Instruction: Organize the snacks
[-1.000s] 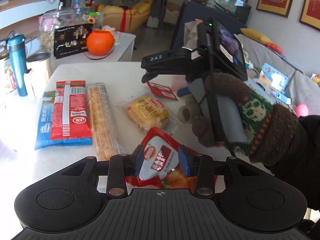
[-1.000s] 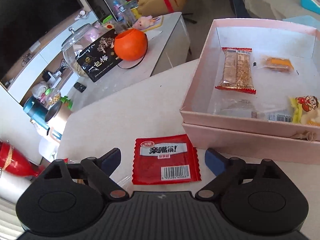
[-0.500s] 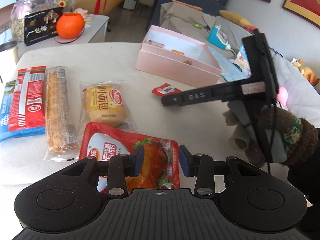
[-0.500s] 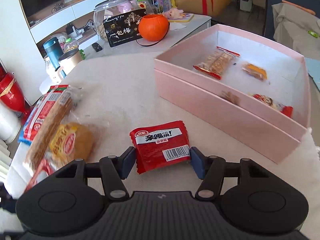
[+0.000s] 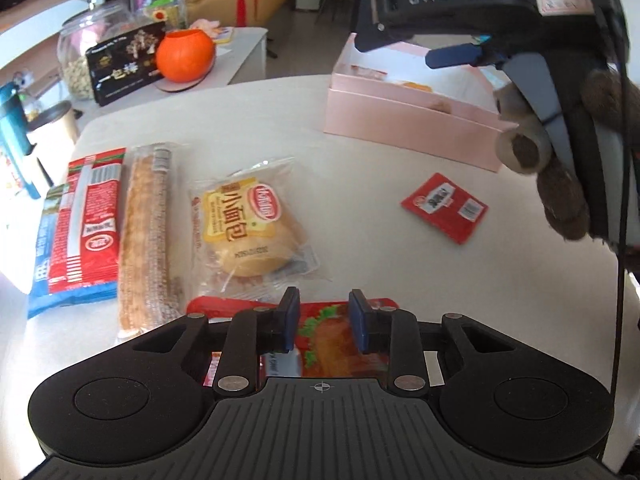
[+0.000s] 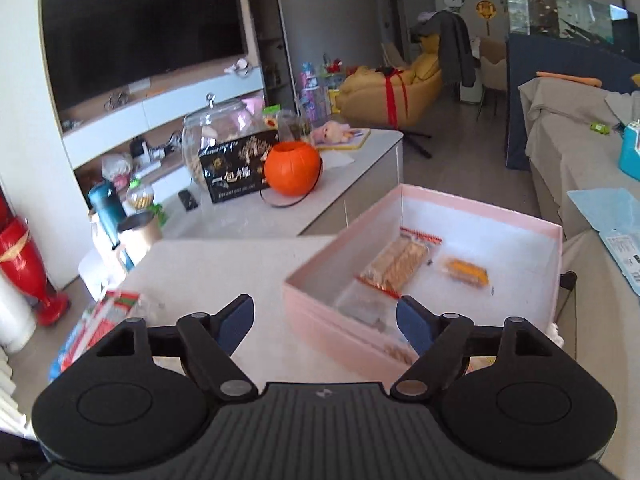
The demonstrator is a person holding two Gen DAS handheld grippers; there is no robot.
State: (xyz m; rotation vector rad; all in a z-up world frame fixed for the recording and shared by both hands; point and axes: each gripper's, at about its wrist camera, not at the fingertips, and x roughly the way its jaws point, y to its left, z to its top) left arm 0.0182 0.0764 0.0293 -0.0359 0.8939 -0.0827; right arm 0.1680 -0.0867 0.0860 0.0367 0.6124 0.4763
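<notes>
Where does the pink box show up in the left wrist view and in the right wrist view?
Left wrist: the pink box sits upper right on the table, partly behind the right gripper.
Right wrist: it fills the centre right, open, with wrapped snacks inside, beyond the opening, empty jaws.
Shared landmark: the orange pumpkin bucket on the side table.

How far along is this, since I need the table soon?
Early. Done: the pink box holds a biscuit pack and an orange packet. In hand: left gripper shut on the red pouch; right gripper opening, empty. Left: bread, red sachet, long packs.
</notes>
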